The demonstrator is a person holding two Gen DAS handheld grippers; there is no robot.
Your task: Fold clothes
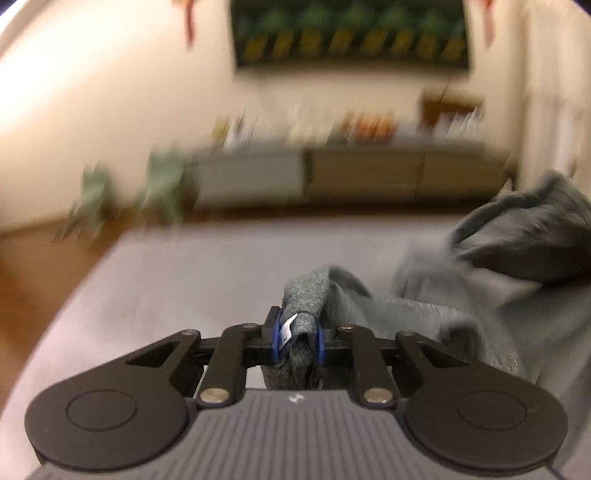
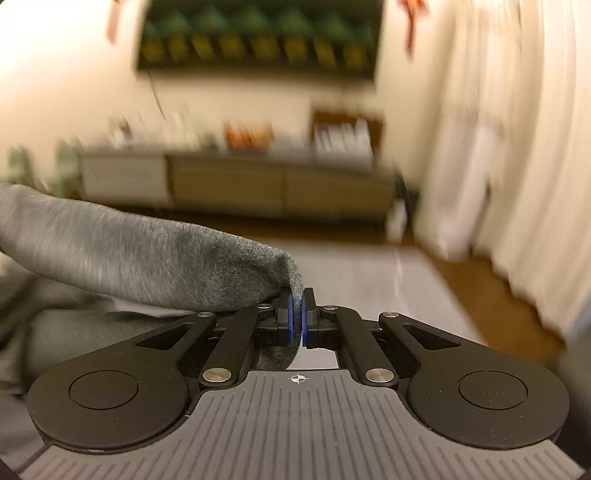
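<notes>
A grey knit garment [image 1: 424,310] lies bunched on the pale grey table [image 1: 184,280], rising to the right. My left gripper [image 1: 298,334] is shut on a folded edge of the garment, where a small white label shows between the blue pads [image 1: 275,336]. In the right wrist view, my right gripper [image 2: 297,319] is shut on another edge of the same garment [image 2: 147,266], which stretches away up and to the left. Both views are blurred by motion.
A long low sideboard [image 1: 362,177] with several small items on top stands against the far wall under a dark picture [image 1: 347,33]. Pale curtains [image 2: 517,147] hang at the right. Wooden floor [image 2: 491,299] borders the table [image 2: 369,280].
</notes>
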